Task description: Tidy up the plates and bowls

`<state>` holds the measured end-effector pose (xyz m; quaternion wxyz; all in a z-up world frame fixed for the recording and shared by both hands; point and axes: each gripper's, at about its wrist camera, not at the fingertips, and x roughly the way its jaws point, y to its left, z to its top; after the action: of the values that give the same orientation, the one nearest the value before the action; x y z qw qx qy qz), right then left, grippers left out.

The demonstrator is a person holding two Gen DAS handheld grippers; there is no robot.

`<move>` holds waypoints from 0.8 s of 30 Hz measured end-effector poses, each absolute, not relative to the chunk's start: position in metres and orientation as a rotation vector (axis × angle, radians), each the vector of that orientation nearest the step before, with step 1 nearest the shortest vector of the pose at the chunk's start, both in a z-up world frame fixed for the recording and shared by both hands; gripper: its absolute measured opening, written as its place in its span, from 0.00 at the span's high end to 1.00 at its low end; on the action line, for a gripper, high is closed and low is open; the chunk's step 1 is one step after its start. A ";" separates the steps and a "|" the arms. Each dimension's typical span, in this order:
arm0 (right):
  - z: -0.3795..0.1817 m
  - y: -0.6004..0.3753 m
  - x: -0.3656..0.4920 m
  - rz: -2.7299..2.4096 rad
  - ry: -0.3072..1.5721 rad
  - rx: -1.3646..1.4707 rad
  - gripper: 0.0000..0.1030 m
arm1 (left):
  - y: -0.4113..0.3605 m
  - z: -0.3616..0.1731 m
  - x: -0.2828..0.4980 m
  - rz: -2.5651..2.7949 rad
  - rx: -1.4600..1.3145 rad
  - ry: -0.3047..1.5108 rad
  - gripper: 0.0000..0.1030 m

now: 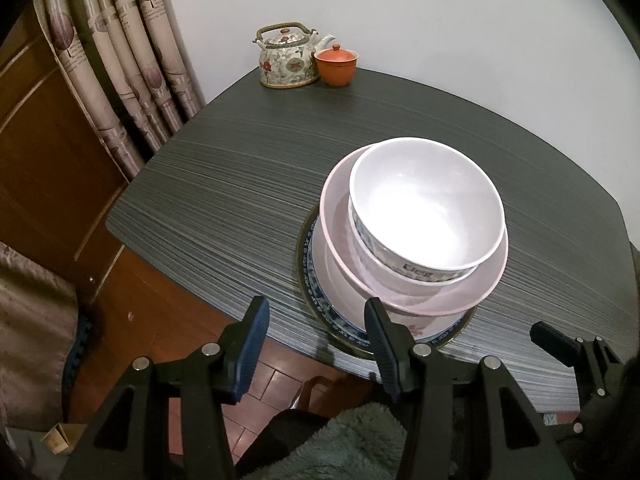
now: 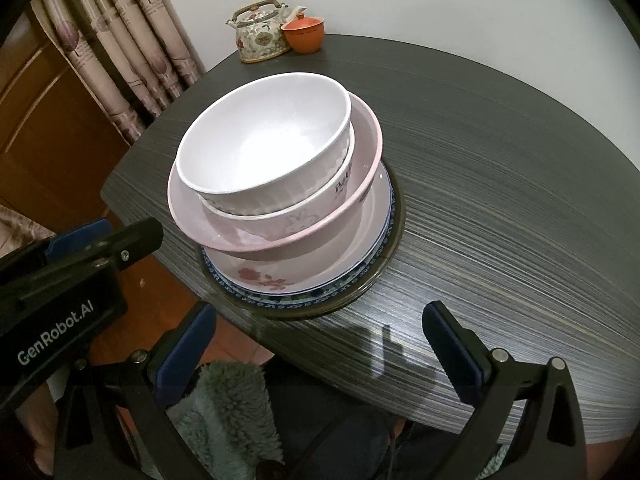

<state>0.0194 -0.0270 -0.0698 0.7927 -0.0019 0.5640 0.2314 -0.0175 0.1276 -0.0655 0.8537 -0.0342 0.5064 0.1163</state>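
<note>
A stack of bowls and plates (image 2: 280,200) was seen near the tabletop (image 2: 500,200) edge, just ahead of the empty, parted left claw (image 1: 316,344) and wide-open right claw (image 2: 320,344).

Dark table (image 1: 240,184): dish stack (image 1: 400,320), teapot (image 1: 286,60), cup (image 1: 337,66)

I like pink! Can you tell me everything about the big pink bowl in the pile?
The pink bowl is wide and shallow, glossy like plastic or melamine, with a darker pink rim. It sits tilted, not level, on a flowered plate in the stack near the table's front edge. Two white bowls nest inside it. Neither gripper touches it.
</note>
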 end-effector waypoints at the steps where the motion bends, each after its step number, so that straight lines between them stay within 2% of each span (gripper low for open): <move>1: -0.070 -0.027 0.019 0.499 1.213 -0.004 0.01 | 0.128 -0.066 -0.017 0.243 -0.070 1.067 0.51; 24: -0.069 -0.025 0.013 0.505 1.212 -0.002 0.01 | 0.122 -0.065 -0.026 0.256 -0.068 1.051 0.51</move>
<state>0.0131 -0.0252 -0.0685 0.7923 -0.0012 0.5632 0.2348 -0.0255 0.1217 -0.0646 0.8567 -0.0322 0.5002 0.1220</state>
